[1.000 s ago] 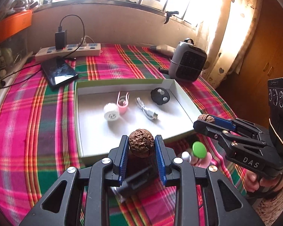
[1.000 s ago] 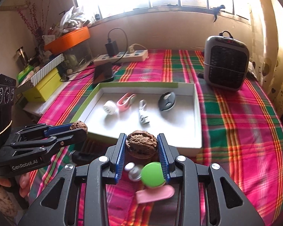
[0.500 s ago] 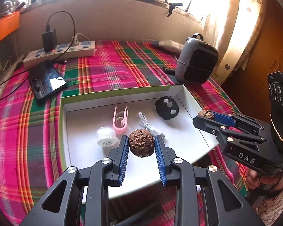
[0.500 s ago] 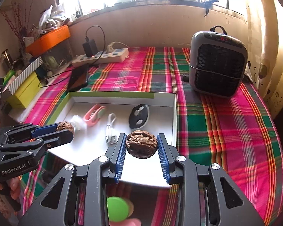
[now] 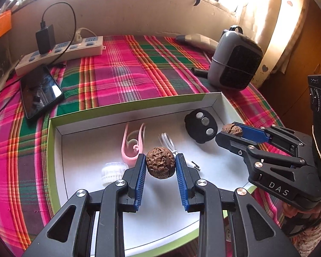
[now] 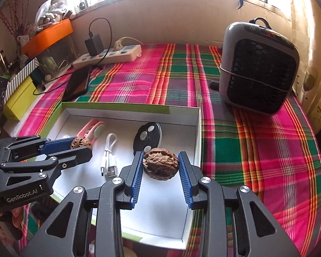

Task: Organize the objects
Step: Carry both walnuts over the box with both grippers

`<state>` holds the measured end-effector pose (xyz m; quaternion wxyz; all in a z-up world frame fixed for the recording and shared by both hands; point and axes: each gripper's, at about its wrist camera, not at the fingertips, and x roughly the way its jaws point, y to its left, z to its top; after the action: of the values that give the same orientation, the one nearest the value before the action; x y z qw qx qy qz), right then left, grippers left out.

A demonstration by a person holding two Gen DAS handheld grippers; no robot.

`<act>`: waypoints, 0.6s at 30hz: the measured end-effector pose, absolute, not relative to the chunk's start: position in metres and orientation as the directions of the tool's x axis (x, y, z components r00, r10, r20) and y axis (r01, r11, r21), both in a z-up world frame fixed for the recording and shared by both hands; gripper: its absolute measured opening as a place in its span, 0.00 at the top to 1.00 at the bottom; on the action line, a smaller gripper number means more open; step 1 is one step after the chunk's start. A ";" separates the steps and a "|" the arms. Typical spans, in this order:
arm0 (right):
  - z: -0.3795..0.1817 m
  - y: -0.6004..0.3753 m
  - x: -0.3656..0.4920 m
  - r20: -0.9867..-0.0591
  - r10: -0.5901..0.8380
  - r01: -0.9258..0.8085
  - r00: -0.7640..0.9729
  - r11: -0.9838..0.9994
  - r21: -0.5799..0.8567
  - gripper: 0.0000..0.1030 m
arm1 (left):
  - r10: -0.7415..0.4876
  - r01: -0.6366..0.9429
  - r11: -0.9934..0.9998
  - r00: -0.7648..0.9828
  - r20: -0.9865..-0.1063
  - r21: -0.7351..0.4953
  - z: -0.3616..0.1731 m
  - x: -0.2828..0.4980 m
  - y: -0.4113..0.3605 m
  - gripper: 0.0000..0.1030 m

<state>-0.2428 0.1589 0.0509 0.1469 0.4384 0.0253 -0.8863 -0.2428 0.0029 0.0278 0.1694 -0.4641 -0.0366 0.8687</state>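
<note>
A wrinkled brown walnut (image 5: 160, 165) is clamped between the blue-padded fingers of the left gripper (image 5: 160, 167) above the shallow white tray with green rim (image 5: 53, 141). A second brown walnut (image 6: 161, 166) is gripped by the right gripper (image 6: 161, 168), held over the tray beside a black three-button remote (image 6: 148, 136)

"DAS" on right gripper (image 5: 232, 131); "GenRobot.AI" on left gripper (image 6: 80, 144).

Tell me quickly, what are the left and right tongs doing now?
Left tongs: closed on a walnut, above the white tray.
Right tongs: closed on a second walnut.
</note>
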 end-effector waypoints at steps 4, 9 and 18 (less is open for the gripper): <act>0.047 0.154 -0.246 -0.789 -0.222 0.290 -0.573 -0.955 0.059 0.67 | 0.326 -0.261 -0.940 -0.512 -0.795 -0.217 0.026 -0.246 0.003 0.75; 0.044 0.150 -0.249 -0.789 -0.220 0.303 -0.574 -0.952 0.044 0.67 | 0.316 -0.256 -0.944 -0.507 -0.802 -0.210 0.022 -0.251 0.003 0.75; 0.039 0.143 -0.253 -0.792 -0.221 0.324 -0.570 -0.946 0.031 0.67 | 0.312 -0.256 -0.944 -0.504 -0.805 -0.206 0.020 -0.254 0.003 0.75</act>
<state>-0.2535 0.1428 0.0389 0.1541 0.4376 0.0588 -0.8839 -0.2542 0.0026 0.0195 0.1640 -0.4701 -0.0299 0.8667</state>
